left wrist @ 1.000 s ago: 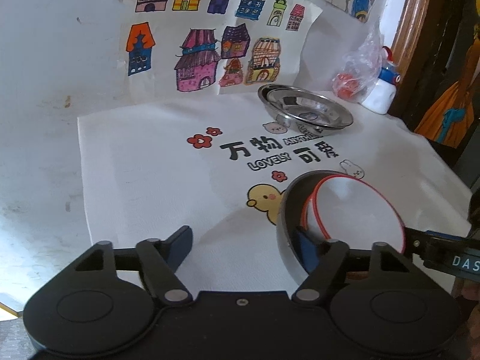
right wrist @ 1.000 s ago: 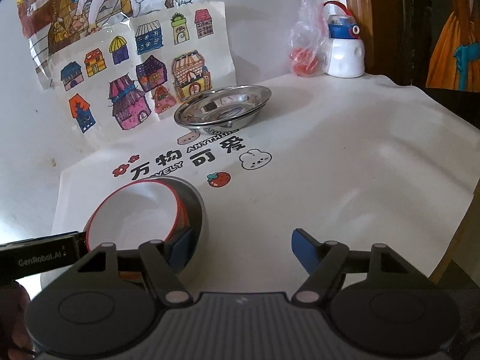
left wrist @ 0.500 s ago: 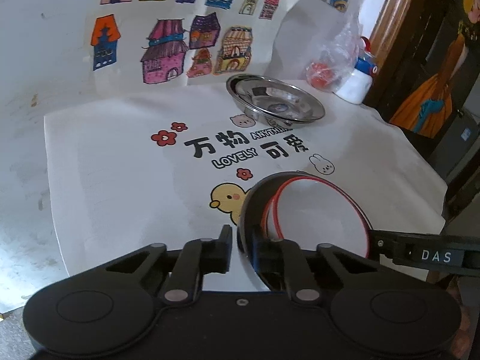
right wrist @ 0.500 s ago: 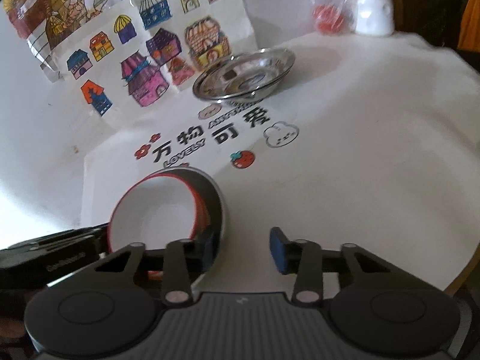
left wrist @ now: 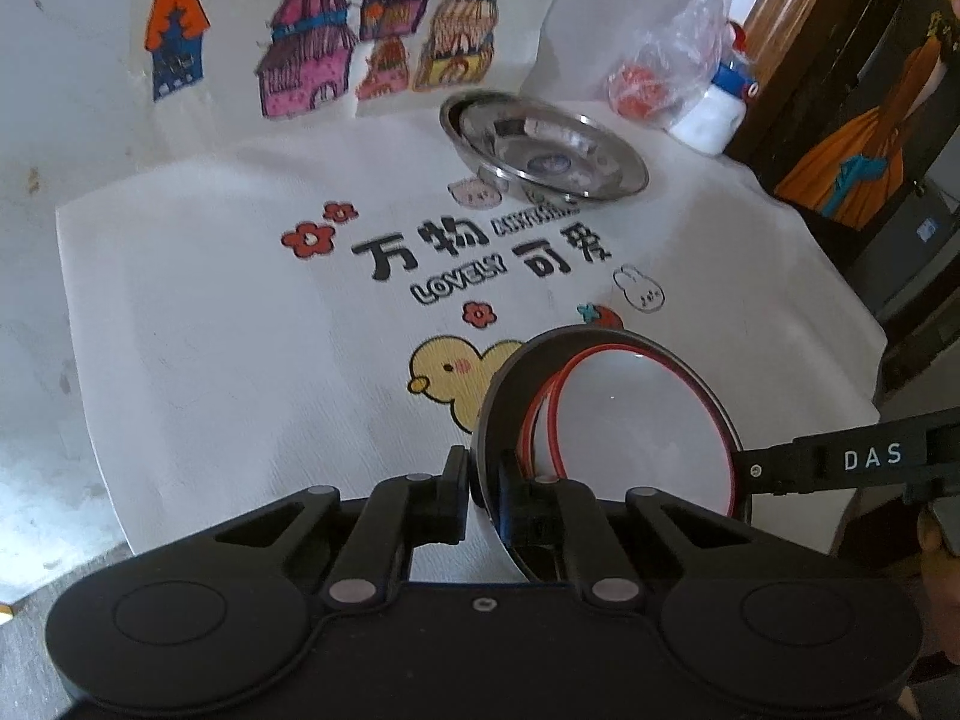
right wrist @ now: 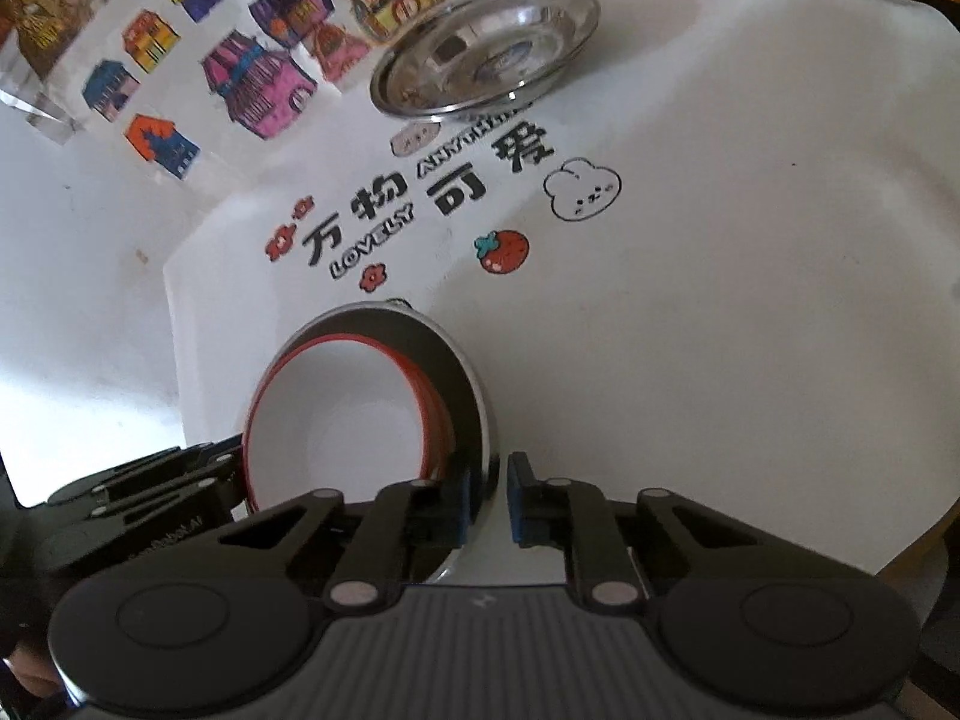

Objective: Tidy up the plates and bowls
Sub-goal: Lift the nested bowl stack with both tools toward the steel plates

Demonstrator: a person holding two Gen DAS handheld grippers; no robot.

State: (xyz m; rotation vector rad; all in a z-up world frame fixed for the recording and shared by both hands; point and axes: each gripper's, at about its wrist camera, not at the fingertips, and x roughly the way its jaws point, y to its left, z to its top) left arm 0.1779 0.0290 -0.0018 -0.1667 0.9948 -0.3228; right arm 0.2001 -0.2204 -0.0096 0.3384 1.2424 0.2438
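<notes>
A steel bowl [left wrist: 510, 408] sits near the front of the printed cloth, and inside it lie nested white bowls with red rims [left wrist: 636, 420]. My left gripper [left wrist: 483, 474] is shut on the steel bowl's left rim, one finger inside and one outside. In the right wrist view the same steel bowl [right wrist: 456, 384] and white bowls [right wrist: 348, 420] appear, with my right gripper [right wrist: 487, 480] closing tight on the opposite rim, which is pinched between its blue pads. A shallow steel plate [left wrist: 540, 150] [right wrist: 486, 54] rests apart at the back of the cloth.
The white cloth [left wrist: 240, 330] with cartoon print covers the table, whose edge falls away at the right. House drawings [left wrist: 300, 60] hang on the wall behind. A plastic bag with red items [left wrist: 648, 78] and a white-and-blue bottle [left wrist: 714, 114] stand at the back right beside dark furniture.
Both grippers went from wide open to shut on opposite sides of the steel bowl's rim. Both views have tipped downward and moved in closer over the bowl.
</notes>
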